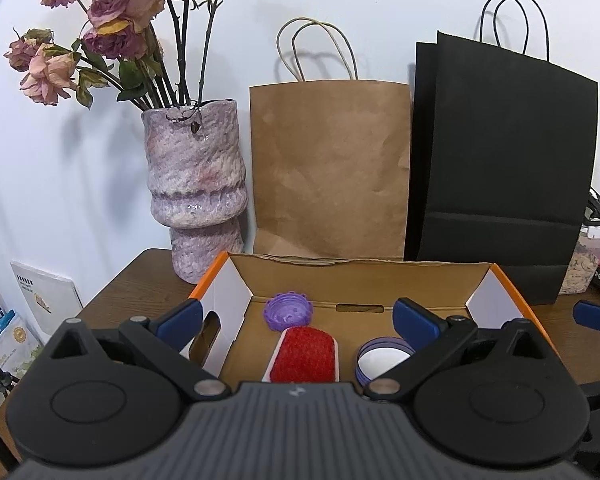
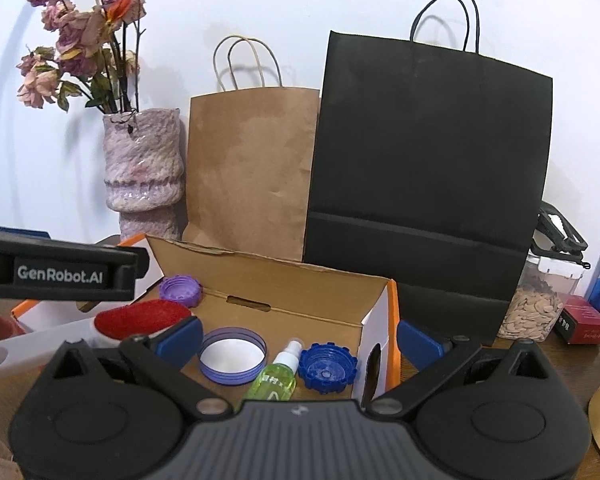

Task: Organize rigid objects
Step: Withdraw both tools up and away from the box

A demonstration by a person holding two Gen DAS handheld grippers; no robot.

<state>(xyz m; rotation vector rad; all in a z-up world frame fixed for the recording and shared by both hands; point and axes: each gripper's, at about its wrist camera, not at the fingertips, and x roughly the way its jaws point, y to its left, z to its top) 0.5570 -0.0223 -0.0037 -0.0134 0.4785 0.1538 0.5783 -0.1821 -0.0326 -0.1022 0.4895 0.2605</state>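
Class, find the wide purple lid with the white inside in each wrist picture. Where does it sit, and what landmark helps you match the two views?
Left wrist view: purple lid, lower right of centre, partly behind a claw finger.
Right wrist view: purple lid, lower left of centre, beside the green spray bottle.
Shared landmark: the cardboard box holding it.

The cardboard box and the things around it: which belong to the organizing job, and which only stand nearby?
Job:
cardboard box
purple cap
red brush
lavender lid
green spray bottle
blue cap

Nearby only:
vase of dried roses
brown paper bag
black paper bag
jar of seeds
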